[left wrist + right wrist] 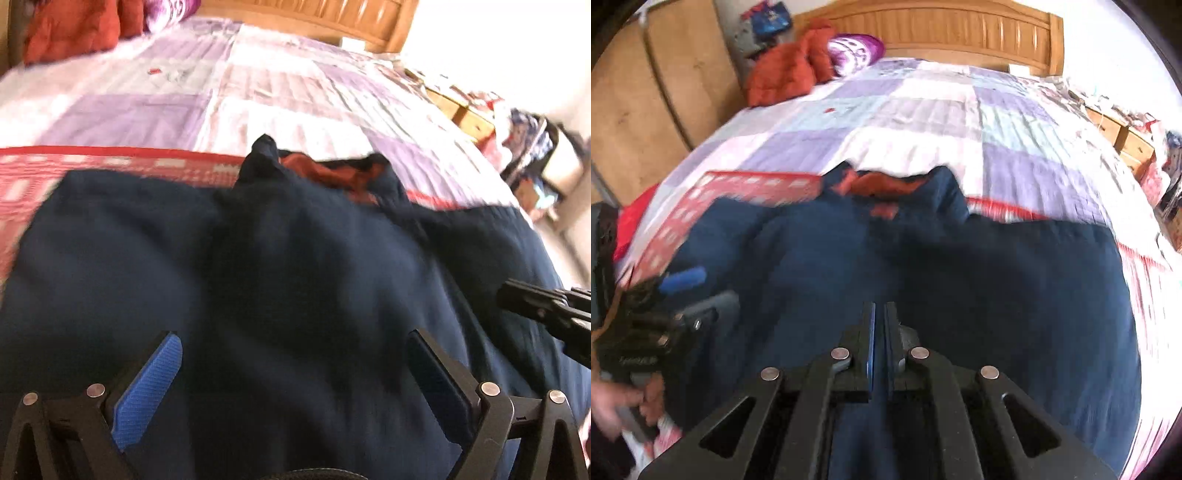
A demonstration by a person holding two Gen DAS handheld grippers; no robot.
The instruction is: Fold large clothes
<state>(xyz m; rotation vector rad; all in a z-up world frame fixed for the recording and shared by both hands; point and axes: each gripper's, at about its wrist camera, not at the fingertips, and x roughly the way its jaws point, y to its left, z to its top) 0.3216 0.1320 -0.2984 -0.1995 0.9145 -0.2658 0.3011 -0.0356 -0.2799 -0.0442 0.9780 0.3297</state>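
A large navy garment (280, 266) lies spread on the bed, and its red-orange lining (332, 173) shows at the collar on the far side. My left gripper (295, 354) hovers over the near part of the cloth, open wide, with nothing between its blue pads (155, 384). In the right wrist view the same navy garment (960, 277) fills the middle. My right gripper (881, 308) points down at it, its pads all but together, and I see no fold pinched between them. The left gripper (683, 291) appears at the left edge, held by a hand (613, 402).
The garment rests on a red patterned blanket (746, 188) over a purple and white patchwork quilt (923, 118). An orange jacket (790, 70) and a purple pillow (853, 51) lie by the wooden headboard (960, 33). Wardrobe (657, 96) stands left, cluttered drawers (1134, 147) right.
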